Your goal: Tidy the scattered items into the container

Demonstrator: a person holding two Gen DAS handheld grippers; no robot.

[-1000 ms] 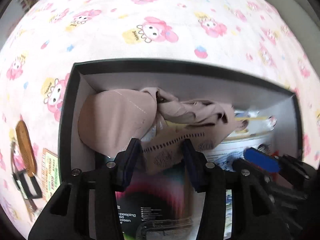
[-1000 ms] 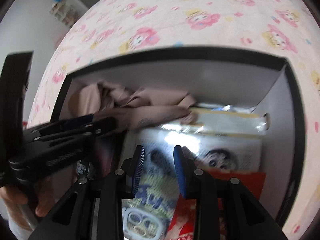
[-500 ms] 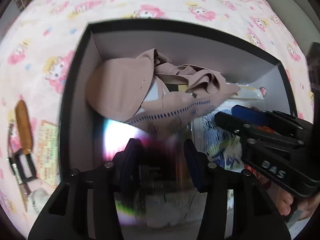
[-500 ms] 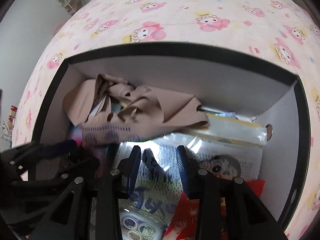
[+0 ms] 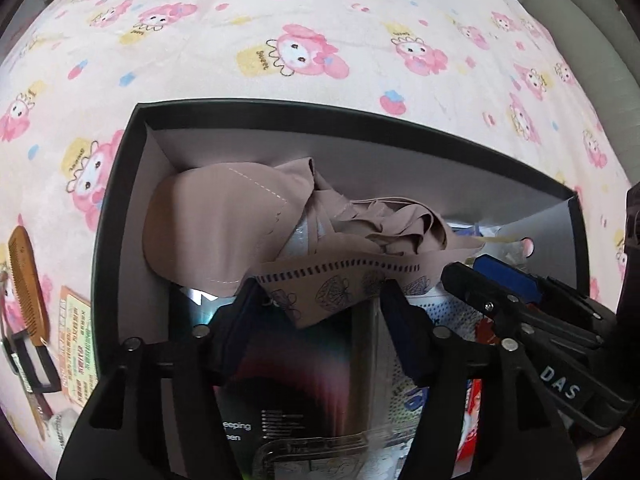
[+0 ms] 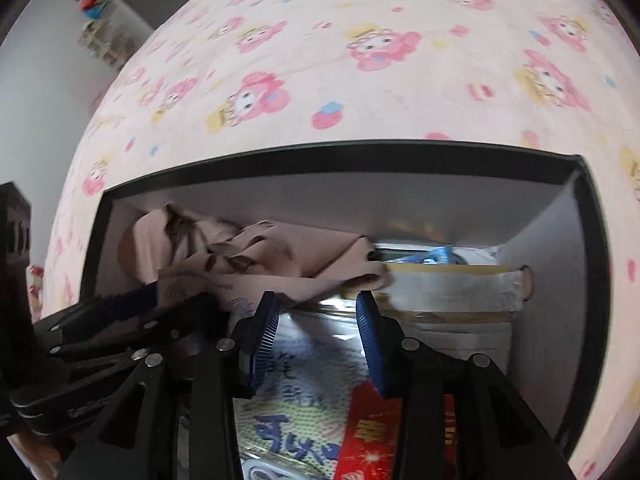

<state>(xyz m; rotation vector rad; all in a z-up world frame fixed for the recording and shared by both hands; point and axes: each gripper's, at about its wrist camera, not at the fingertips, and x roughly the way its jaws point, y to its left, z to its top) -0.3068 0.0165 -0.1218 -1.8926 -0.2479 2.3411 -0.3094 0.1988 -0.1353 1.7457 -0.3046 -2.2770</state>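
A black cardboard box (image 5: pixel 120 184) (image 6: pixel 592 240) sits on a pink cartoon-print blanket. Inside it lies a crumpled tan cloth (image 5: pixel 224 224) (image 6: pixel 280 256) over a dark glossy package (image 5: pixel 296 396), a blue-and-white printed packet (image 6: pixel 296 392), a red packet (image 6: pixel 372 432) and a clear-wrapped pack (image 6: pixel 448 288). My left gripper (image 5: pixel 318 308) is open over the box, its fingers on either side of the cloth's printed edge (image 5: pixel 332 284). My right gripper (image 6: pixel 316 324) is open and empty, low over the printed packet. Each gripper shows in the other's view.
Outside the box on the left lie a wooden comb (image 5: pixel 28 280), a yellow printed card (image 5: pixel 76 344) and a dark strap or frame (image 5: pixel 28 364). The blanket (image 5: pixel 320 32) spreads behind the box. A grey cushion edge (image 5: pixel 580 20) is at the far right.
Both grippers have dropped back lower toward the box after a brief lift. The tan cloth lies in much the same place. Both stay open.
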